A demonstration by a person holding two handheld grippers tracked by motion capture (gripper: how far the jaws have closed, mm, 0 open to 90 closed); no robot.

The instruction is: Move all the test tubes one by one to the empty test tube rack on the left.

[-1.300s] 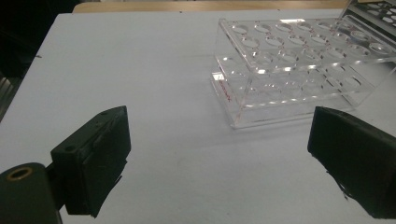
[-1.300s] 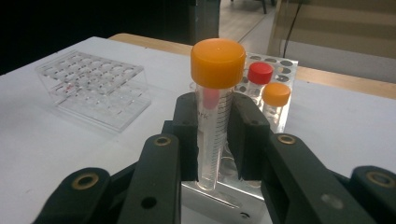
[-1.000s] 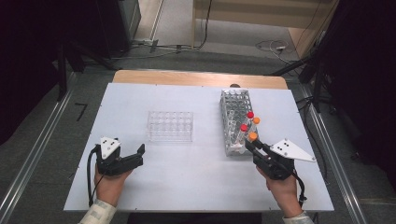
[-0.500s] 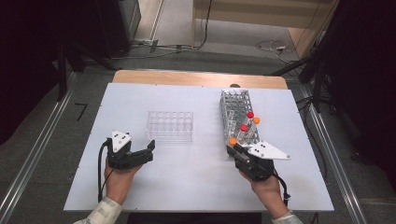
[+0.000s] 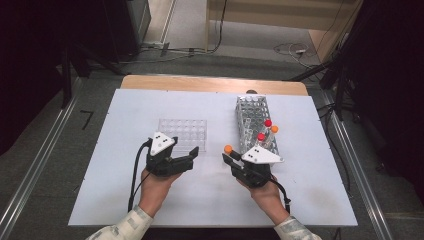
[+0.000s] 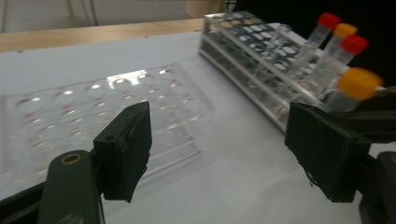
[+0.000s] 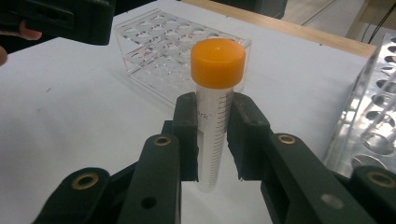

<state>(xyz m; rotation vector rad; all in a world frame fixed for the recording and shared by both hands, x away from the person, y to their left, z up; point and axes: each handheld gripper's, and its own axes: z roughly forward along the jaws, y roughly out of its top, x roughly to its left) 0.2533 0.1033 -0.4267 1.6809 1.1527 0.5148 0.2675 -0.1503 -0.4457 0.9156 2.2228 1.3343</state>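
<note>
My right gripper [image 5: 231, 157] is shut on a clear tube with an orange cap [image 5: 228, 149], held upright over the table left of the metal tube rack [image 5: 251, 114]. In the right gripper view the pads [image 7: 187, 135] clamp the tube [image 7: 217, 93] below its cap. My left gripper [image 5: 192, 155] hovers at the front right corner of the clear plastic rack [image 5: 183, 131]. Its jaws have just been closing, they still stand apart, and nothing is between them [image 6: 224, 149]. The left gripper view has the clear rack [image 6: 84, 112] at left and the held tube [image 6: 357, 84] at right.
The metal rack holds two red-capped tubes [image 5: 268, 123] and one orange-capped tube [image 5: 274, 129] at its near end. All holes of the clear rack [image 7: 173, 42] are empty. A wooden strip [image 5: 215, 83] borders the white table's far edge.
Both hands have moved toward the middle of the table. The right gripper carried the orange-capped tube left, away from the metal rack. The left gripper moved right, along the clear rack's front.
</note>
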